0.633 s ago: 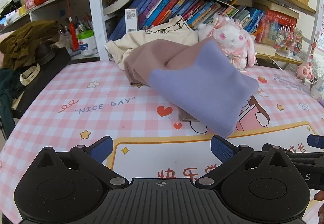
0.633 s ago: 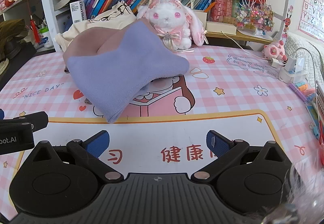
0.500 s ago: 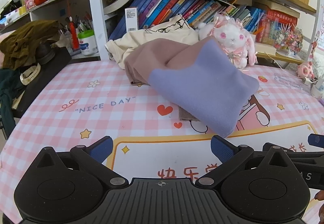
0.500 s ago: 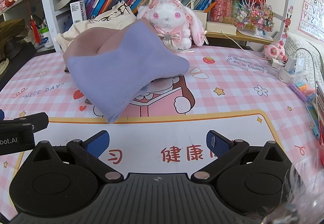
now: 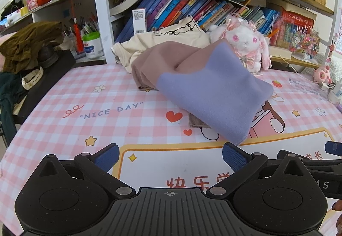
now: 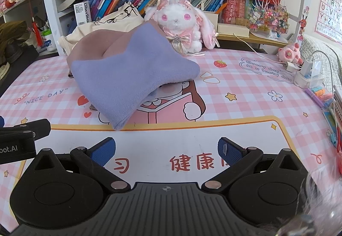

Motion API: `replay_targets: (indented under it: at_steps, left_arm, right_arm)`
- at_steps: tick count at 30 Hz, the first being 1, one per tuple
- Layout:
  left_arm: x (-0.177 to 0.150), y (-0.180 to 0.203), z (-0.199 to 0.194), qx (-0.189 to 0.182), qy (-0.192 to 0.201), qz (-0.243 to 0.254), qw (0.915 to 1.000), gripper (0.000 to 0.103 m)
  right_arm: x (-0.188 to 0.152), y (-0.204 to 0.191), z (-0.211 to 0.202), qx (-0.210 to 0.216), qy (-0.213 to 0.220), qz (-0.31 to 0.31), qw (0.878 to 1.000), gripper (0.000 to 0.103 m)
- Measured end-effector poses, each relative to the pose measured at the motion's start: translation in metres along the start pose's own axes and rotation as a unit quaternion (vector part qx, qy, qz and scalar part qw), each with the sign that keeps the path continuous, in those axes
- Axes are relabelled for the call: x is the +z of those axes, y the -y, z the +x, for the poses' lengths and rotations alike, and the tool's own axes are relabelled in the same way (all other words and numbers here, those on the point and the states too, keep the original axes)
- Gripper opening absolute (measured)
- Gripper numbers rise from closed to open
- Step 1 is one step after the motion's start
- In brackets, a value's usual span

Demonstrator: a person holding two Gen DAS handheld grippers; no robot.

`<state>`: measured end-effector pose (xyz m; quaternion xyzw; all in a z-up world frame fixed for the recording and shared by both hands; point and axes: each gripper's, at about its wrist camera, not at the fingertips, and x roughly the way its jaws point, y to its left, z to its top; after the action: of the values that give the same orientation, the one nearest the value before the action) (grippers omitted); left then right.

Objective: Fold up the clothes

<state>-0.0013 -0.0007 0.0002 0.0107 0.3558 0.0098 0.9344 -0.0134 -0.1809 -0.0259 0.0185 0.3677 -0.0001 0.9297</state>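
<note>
Nearest, the left gripper [image 5: 170, 154] and right gripper [image 6: 166, 149] hover side by side over the table mat [image 6: 245, 95], both spread wide and empty. Ahead at twelve o'clock lies the purple-and-mauve garment [image 5: 213, 90], bunched, its near corner just short of the fingertips. To fold well, pinch two separate corners and draw it flat first, clear of the plush rabbit [image 6: 181, 22] behind. Writing: "NICE DAY" on the mat at ten o'clock; red Chinese characters near; "usmile", probably, on a box [image 6: 82, 12]

Both low views face the shared garment [image 5: 213, 90].
</note>
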Motion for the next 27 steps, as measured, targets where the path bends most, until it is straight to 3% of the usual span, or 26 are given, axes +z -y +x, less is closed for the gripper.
replay_targets:
  at_steps: [27]
  left_arm:
    - [0.0001,-0.001,0.0044,-0.003,-0.007,0.0,1.0,0.103]
  right_arm:
    - [0.0009,0.0016,0.0031,-0.003,-0.001,0.005,1.0,0.103]
